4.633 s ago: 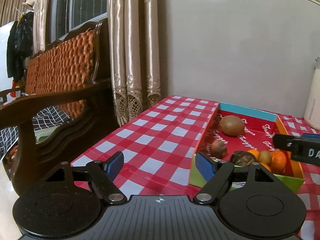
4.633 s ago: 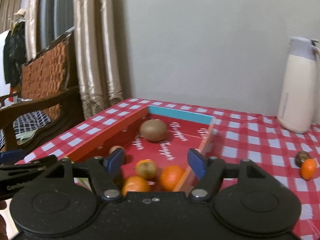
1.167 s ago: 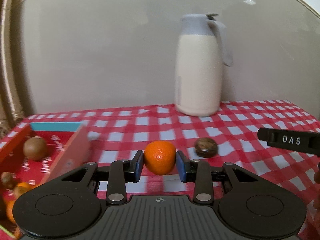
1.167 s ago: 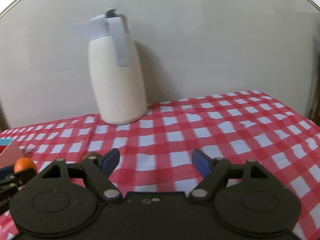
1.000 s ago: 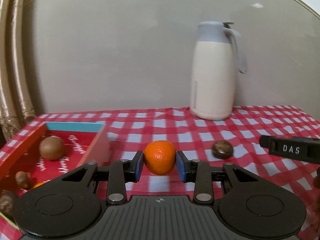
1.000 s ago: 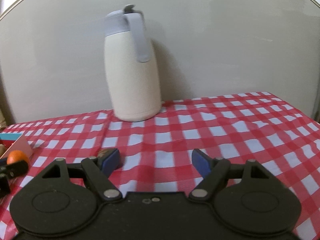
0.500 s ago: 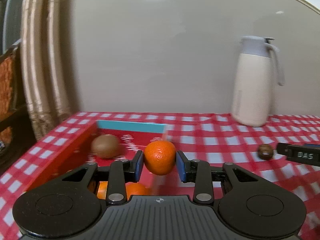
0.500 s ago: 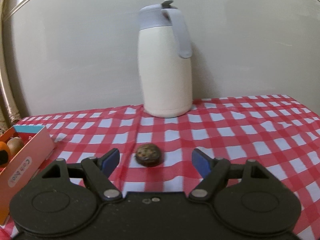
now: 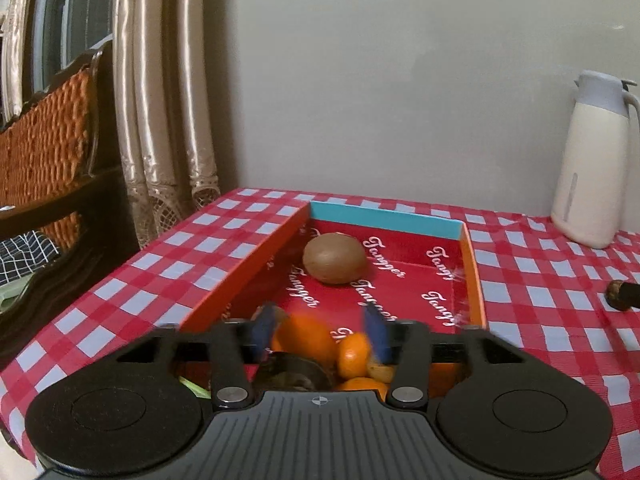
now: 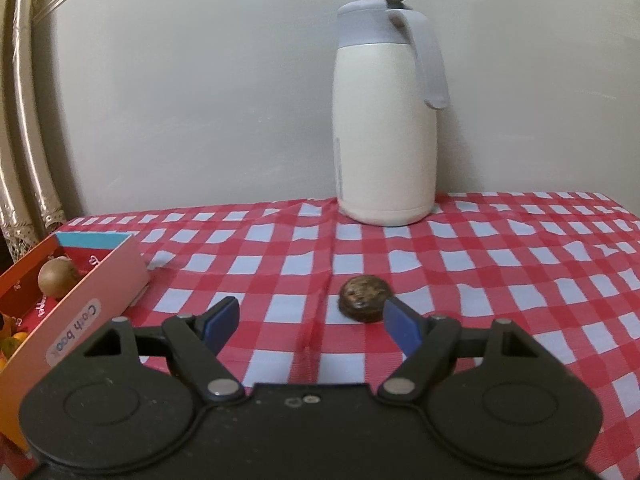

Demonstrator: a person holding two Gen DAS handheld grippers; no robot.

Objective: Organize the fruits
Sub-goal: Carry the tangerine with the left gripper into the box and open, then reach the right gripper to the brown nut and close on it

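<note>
Left tongs [image 9: 320, 334]: opening, hovering over the box's near end, the blurred orange [image 9: 306, 338] sitting loose between them.
Right tongs [image 10: 310, 326]: standing apart, holding nothing.
Dark fruit [image 10: 365, 298]: lying mid-tabletop [image 10: 520, 264], just beyond them.
Box [image 9: 240, 276]: sitting along the tabletop's left edge.

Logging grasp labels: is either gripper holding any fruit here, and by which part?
Nothing is held. The left gripper is opening, its orange dropping blurred into the box. The right gripper is open and empty.

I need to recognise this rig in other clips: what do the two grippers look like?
Both look alike: the left gripper and right gripper each have a matte black ribbed body, two round black discs, angular black linkage arms with silver pivot screws, and blue fingertip pads. No cables or sleeves show.
</note>
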